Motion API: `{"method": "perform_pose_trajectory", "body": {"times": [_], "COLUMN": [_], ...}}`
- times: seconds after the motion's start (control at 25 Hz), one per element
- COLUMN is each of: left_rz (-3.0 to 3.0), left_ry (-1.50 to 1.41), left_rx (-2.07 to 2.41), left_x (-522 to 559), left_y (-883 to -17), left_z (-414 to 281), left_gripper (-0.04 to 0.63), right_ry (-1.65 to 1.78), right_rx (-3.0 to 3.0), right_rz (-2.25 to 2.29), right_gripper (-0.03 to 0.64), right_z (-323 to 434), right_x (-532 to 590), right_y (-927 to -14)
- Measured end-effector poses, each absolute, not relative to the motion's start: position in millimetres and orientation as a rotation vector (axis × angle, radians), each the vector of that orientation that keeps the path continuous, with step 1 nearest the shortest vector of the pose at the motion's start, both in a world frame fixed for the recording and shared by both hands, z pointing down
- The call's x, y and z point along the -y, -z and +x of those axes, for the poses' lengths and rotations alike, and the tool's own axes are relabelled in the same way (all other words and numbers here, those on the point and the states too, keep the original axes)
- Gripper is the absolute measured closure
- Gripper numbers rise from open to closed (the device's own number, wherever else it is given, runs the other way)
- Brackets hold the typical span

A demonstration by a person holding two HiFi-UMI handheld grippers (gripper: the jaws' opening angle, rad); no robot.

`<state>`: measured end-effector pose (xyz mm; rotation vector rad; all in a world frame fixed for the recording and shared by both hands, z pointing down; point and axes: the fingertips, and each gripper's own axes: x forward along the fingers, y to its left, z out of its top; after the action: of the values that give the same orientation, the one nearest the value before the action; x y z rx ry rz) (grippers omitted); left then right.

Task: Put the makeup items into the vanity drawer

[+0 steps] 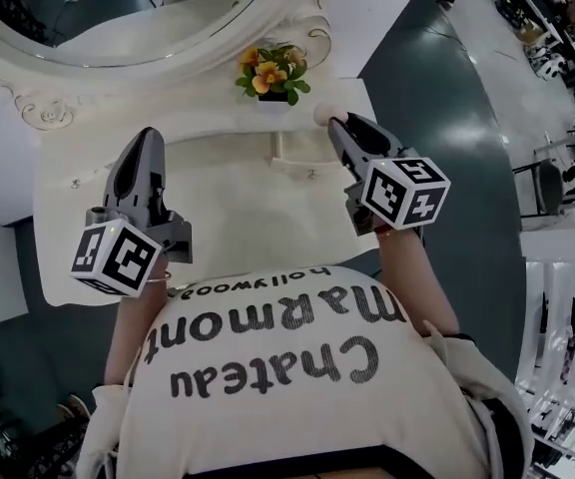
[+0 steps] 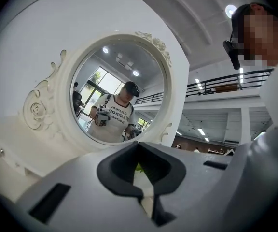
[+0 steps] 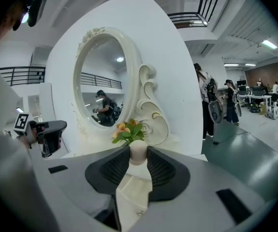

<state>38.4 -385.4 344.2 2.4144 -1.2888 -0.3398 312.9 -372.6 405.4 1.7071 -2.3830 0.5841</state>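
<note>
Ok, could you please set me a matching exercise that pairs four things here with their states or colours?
1 left gripper
2 right gripper
3 flowers
4 mirror

A grips a cream ball
B jaws together, empty
C reflects the person
D orange petals, green leaves

Pairs: 1-B, 2-A, 3-D, 4-C

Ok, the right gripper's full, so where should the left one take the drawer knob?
Probably on the small knob itself, jaws pinching across its sides, left gripper coming level from the front: it juts from the white front face toward the person, below the flower pot.
</note>
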Motion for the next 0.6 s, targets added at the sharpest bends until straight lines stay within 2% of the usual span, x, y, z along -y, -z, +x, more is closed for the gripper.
{"method": "perform_pose_trajectory", "body": {"times": [0.6], "left_rz": [2.111], "left_ry": [0.175], "left_rx": [1.643], "left_x": [339], "left_y": [-407], "left_z": [-61], "left_gripper": [0.586], "right_ry": [-0.67], "right_rx": [2.259], "right_rz": [1.379], "right_gripper": [0.485], "right_z": [310], "right_x": [384], "right_y": [-485]}}
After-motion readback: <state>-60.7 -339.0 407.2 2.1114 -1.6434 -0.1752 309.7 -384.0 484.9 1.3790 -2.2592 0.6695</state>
